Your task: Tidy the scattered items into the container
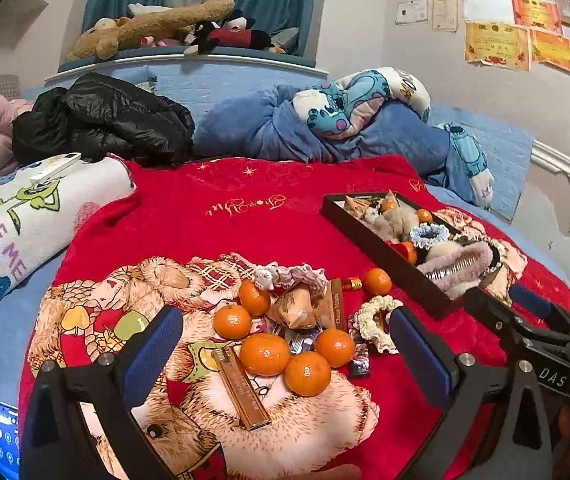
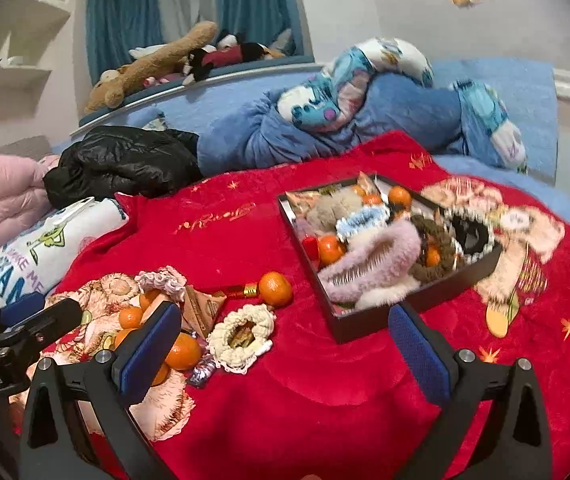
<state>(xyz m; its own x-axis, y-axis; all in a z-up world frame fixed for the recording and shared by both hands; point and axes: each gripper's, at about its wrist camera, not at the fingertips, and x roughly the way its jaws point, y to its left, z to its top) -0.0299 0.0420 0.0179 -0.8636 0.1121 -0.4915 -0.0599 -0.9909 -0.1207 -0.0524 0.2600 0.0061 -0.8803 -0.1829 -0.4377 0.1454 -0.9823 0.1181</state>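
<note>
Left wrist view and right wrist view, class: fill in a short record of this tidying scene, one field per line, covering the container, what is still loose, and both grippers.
Surface: red blanket on a bed
Container: black tray, already holding a pink fluffy hair clip, scrunchies and small oranges
Still loose: six oranges, e.g.; cream scrunchie; gold bar; snack packets
Left gripper: open, empty, over the orange pile
Right gripper: open, empty, between the pile and the tray
Task state: unfinished
</note>
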